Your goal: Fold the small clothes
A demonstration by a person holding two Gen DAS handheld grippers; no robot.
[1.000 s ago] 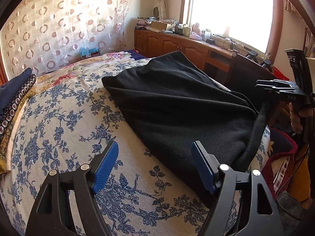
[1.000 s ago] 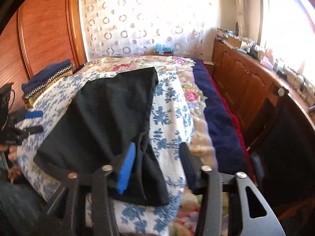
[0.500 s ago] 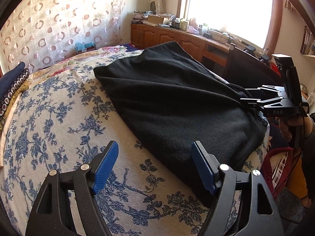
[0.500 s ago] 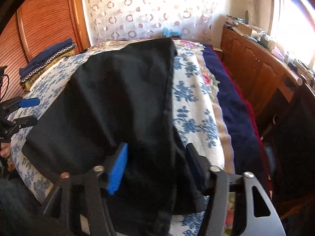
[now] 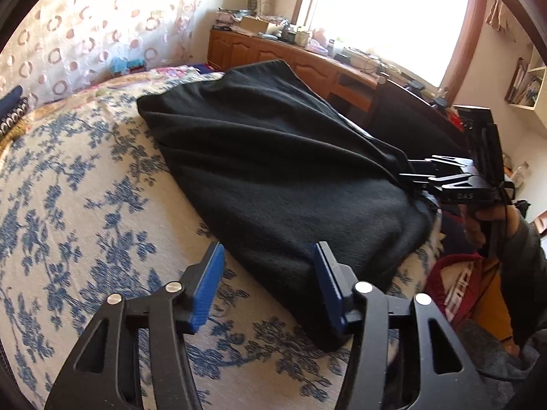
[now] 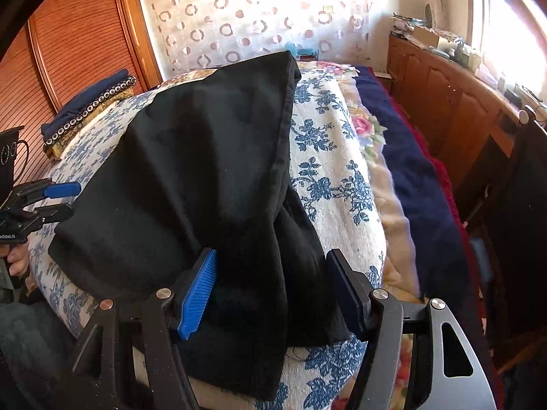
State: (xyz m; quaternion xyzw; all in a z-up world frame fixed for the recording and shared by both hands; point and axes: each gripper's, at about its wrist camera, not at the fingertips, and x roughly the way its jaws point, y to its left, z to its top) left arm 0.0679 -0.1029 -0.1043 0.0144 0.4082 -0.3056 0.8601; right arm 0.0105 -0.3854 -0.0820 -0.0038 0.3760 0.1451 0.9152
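Note:
A black garment (image 5: 273,177) lies spread on the blue-flowered bedspread (image 5: 85,205), also in the right wrist view (image 6: 191,177). My left gripper (image 5: 266,290) is open, its jaws straddling the garment's near corner, just above the bed. My right gripper (image 6: 270,294) is open, its jaws on either side of a bunched fold at the garment's near right edge. In the left wrist view the right gripper (image 5: 410,176) sits at the garment's raised right corner. In the right wrist view the left gripper (image 6: 61,201) is open at the garment's left corner.
Folded dark-blue and patterned cloths (image 6: 89,106) are stacked at the bed's far left. A navy blanket (image 6: 410,171) runs along the bed's right side. Wooden cabinets (image 6: 454,102) with clutter stand under the window. A wooden wardrobe (image 6: 75,41) stands left.
Both grippers have moved in toward the garment's near corners. The right gripper now straddles the bunched right edge, and the cloth there has lifted and creased.

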